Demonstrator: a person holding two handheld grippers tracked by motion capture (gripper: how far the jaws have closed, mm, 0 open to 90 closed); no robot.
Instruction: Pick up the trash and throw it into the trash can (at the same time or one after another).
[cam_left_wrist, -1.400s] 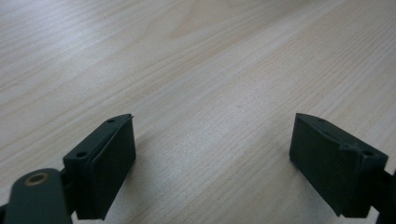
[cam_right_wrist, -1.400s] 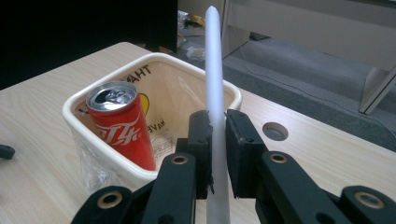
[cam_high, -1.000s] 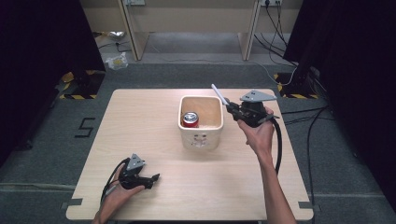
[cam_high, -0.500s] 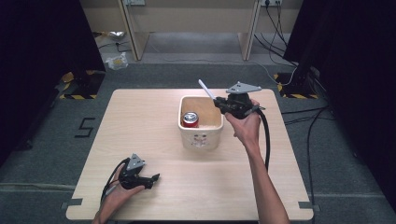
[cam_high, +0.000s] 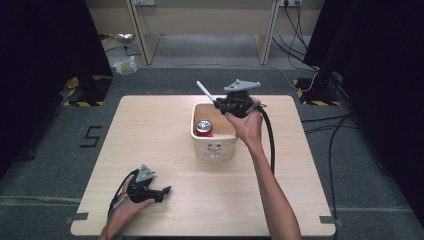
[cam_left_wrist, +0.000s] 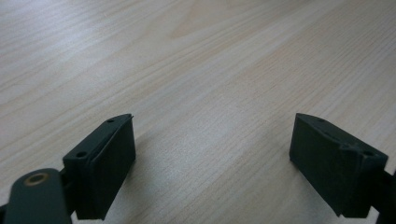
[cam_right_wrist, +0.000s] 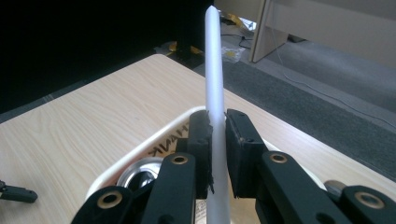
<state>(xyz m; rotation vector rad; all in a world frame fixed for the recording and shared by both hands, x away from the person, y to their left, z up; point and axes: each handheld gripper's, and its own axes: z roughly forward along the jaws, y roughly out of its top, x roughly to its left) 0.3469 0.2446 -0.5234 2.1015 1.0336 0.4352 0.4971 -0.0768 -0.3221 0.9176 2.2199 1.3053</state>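
Observation:
A cream tub (cam_high: 215, 148) stands on the wooden table (cam_high: 150, 135) with a red soda can (cam_high: 203, 128) upright in its left half. My right gripper (cam_high: 218, 103) hovers over the tub's far rim, shut on a white straw (cam_high: 205, 91) that sticks up and to the left. In the right gripper view the straw (cam_right_wrist: 215, 79) runs up between the pads (cam_right_wrist: 201, 140), with the can's silver top (cam_right_wrist: 142, 171) and the tub rim (cam_right_wrist: 154, 142) below. My left gripper (cam_high: 165, 191) rests on the table near the front left, open, its jaws wide apart over bare wood (cam_left_wrist: 210, 140).
The floor around the table is dark grey carpet with cables (cam_high: 325, 125) at the right. Wooden desk legs (cam_high: 140, 35) stand beyond the far edge. A black cable (cam_high: 270, 140) hangs from my right gripper along the forearm.
My right gripper has carried the straw leftward, from beyond the tub's right side to above its far rim. The left gripper has stayed put.

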